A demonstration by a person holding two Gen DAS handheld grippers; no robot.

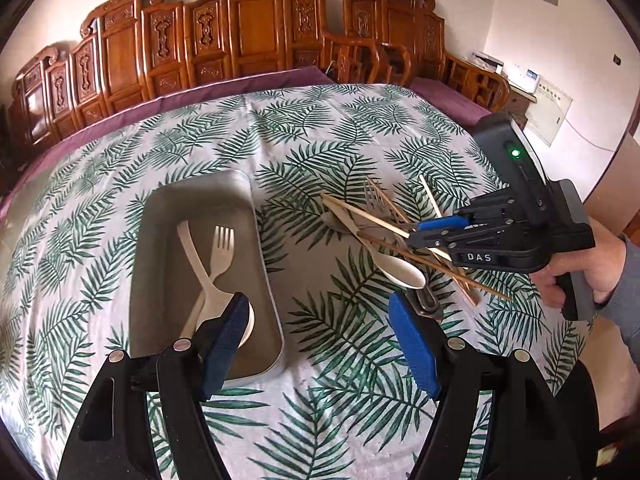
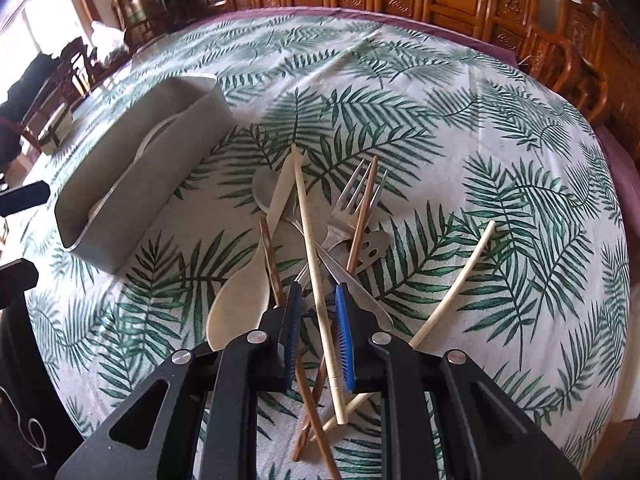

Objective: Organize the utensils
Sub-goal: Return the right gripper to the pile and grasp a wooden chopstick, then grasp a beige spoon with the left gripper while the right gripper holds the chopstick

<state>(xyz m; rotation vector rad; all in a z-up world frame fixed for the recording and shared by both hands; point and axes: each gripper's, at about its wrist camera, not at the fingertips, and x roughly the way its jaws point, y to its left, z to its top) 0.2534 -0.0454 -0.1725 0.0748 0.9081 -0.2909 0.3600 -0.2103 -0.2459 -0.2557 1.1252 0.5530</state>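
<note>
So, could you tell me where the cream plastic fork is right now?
In the left wrist view, the cream plastic fork lies inside the grey rectangular tray, left of centre, crossed over a cream plastic spoon.

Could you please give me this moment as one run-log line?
right gripper: jaws around pale wooden chopstick | left gripper: open, empty | grey rectangular tray: holds utensils

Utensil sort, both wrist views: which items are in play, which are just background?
In play:
- grey rectangular tray, holding a cream plastic fork and spoon
- loose pile: pale bamboo chopstick, steel fork, cream plastic spoon, brown chopsticks
- right tool, left tool

Background:
- carved wooden chairs
- leaf-print tablecloth
</note>
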